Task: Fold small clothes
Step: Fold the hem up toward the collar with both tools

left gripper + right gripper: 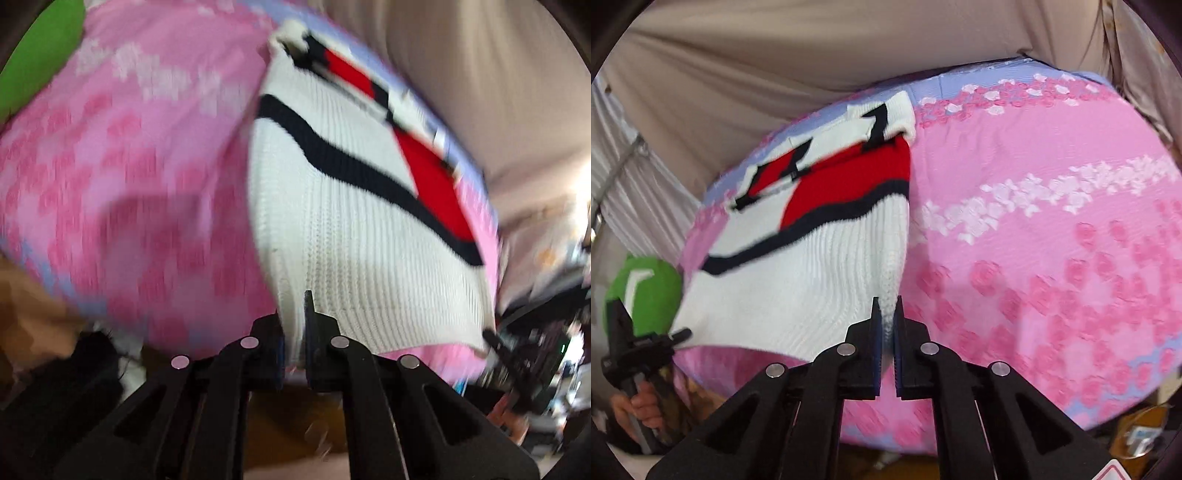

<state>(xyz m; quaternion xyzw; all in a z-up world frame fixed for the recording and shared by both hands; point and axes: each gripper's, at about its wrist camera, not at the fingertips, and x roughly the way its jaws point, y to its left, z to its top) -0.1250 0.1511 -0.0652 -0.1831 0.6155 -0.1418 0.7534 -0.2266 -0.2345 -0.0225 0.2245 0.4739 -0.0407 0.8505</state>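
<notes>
On top of the pink floral blanket (1052, 229) a small white knitted sweater (820, 280) is spread, its red panel and dark curved stripe lying toward the blanket's far edge. One near corner of the sweater is pinched between the closed fingers of the right gripper (887, 325), and white ribbed knit is seen bunched in the narrow gap between the two pads. The opposite near corner is clamped in the same way by the left gripper (293, 325), whose jaws are drawn tight on the hem. In the left wrist view the sweater (354, 236) is seen to lie toward the right part of the blanket (122, 177). A green cushion (646, 288) is seen beyond the blanket's edge, just behind the left gripper (679, 335). Beige curtain fabric (757, 74) is hung behind the blanket's far side.
</notes>
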